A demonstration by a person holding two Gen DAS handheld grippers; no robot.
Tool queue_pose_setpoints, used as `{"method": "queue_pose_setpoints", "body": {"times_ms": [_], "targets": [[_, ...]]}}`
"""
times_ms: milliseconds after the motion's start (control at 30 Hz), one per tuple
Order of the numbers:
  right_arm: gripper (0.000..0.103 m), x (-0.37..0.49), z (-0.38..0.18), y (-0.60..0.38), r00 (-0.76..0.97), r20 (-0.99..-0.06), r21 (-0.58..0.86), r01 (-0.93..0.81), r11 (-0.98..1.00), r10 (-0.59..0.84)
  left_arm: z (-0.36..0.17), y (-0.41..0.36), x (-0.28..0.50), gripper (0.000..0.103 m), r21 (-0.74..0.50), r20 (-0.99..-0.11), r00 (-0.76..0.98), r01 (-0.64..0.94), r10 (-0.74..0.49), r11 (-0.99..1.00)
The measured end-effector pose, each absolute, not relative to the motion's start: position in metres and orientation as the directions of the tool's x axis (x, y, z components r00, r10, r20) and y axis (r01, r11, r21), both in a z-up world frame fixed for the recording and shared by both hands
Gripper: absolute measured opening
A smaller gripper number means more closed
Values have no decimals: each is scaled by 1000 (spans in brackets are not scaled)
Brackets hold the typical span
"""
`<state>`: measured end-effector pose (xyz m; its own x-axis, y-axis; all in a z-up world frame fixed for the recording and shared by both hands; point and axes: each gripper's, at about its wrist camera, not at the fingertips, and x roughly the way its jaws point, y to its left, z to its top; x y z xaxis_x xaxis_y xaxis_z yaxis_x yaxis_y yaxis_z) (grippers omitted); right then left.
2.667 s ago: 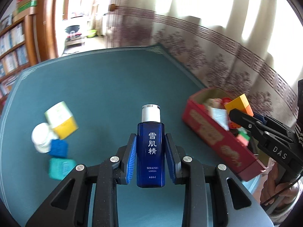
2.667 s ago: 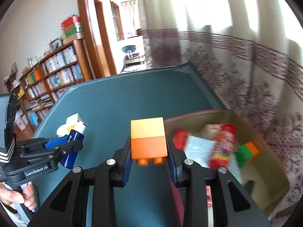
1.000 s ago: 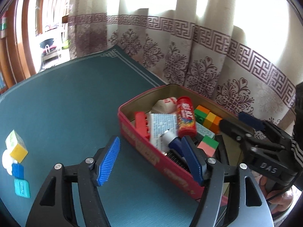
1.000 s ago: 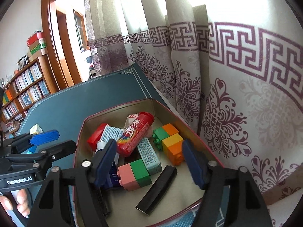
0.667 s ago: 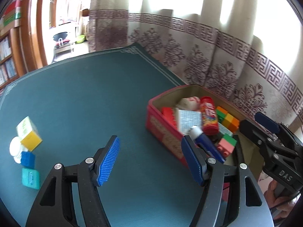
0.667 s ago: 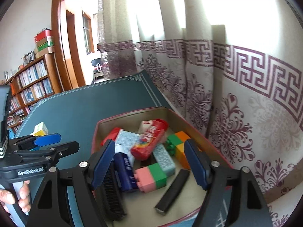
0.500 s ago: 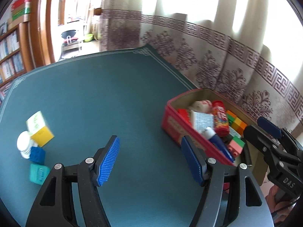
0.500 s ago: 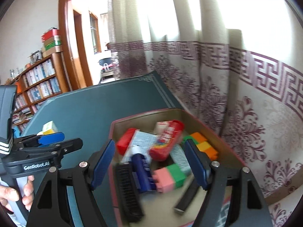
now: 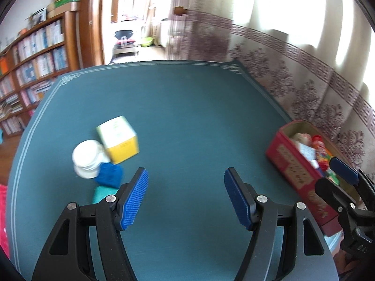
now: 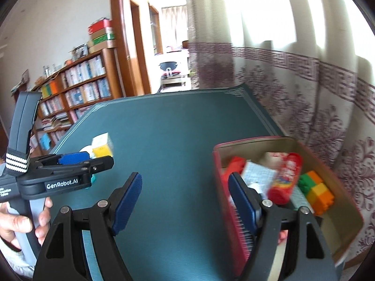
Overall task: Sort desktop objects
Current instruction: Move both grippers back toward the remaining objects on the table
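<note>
The red rectangular tin box [image 10: 349, 213] with a tan inside stands at the right edge of the teal cloth-covered surface [image 9: 187, 107], close to the patterned curtain [image 10: 328, 107]; it holds a red cylindrical tube with a coloured label [image 10: 284, 178], lying slanted across a pale printed packet [image 10: 257, 175], a red toy block [image 10: 234, 164] at the far left corner, a stack of green, yellow and orange toy bricks [image 10: 315, 188] toward the right wall, and a black bristled brush [image 10: 243, 234] along the near left wall, partly hidden; the rest of the contents is too blurred to tell. Well apart on the left of the surface sit a white-and-yellow cardboard cube [image 9: 118, 138], a white round jar [image 9: 86, 158] touching it, a blue block [image 9: 109, 174] just near of both, and a teal packet [image 9: 103, 193] nearer still. The left gripper [image 9: 186, 196] hangs over bare surface with its jaws wide apart and nothing between them; the right gripper [image 10: 185, 195] likewise stands open and empty, its right finger over the box's near left wall.
</note>
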<state>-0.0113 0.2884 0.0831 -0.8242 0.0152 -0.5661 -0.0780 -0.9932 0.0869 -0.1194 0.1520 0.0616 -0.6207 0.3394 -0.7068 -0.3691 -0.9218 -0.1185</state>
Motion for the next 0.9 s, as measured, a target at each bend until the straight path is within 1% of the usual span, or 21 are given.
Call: {"method": "queue_pose_setpoints", "body": {"times_ms": [167,333,633,900], "targets": [[79,-26,75,273,-809,-586,112,-32,-993,-40,52,124,-124,71,-88,-728,-629,-310,274,-947],[80,-36,70,264,-797,-600,125,-10,-992,-67,38,100,-128,71,-82,-750,-617,-267,236,-960],[80,-50,64,249,-777,-621,126,25,-992,-98,21,90,-141,71,-51,-786,-591,-232,183,-971],[80,-57,60,243,-765,-633,140,32,-990,-114,5,84,-155,71,-90,-831,-521,-217,193,-972]]}}
